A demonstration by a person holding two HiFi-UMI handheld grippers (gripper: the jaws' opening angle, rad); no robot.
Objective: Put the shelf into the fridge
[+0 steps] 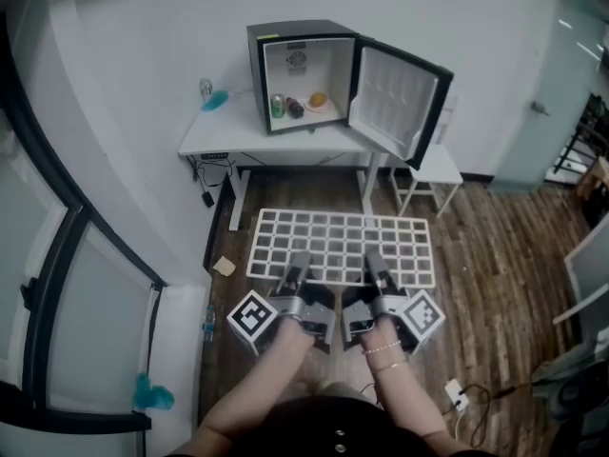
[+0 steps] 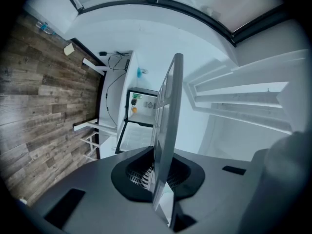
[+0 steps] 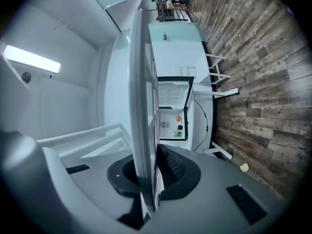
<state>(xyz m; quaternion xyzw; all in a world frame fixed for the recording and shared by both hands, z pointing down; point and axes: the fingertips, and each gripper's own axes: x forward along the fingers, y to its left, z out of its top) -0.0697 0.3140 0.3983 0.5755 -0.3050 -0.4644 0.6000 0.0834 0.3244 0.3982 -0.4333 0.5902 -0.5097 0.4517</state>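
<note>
The left hand-held gripper [image 1: 298, 267] pinches the near edge of the white grid shelf [image 1: 343, 236], and the right hand-held gripper [image 1: 374, 267] pinches that same edge just beside it. The shelf lies flat above the wood floor [image 1: 495, 246], long axis crosswise, reaching forward from both alike. The mini fridge [image 1: 303, 69] stands well ahead on a white table [image 1: 224, 139], door [image 1: 395, 98] open rightward. The walls are white.
</note>
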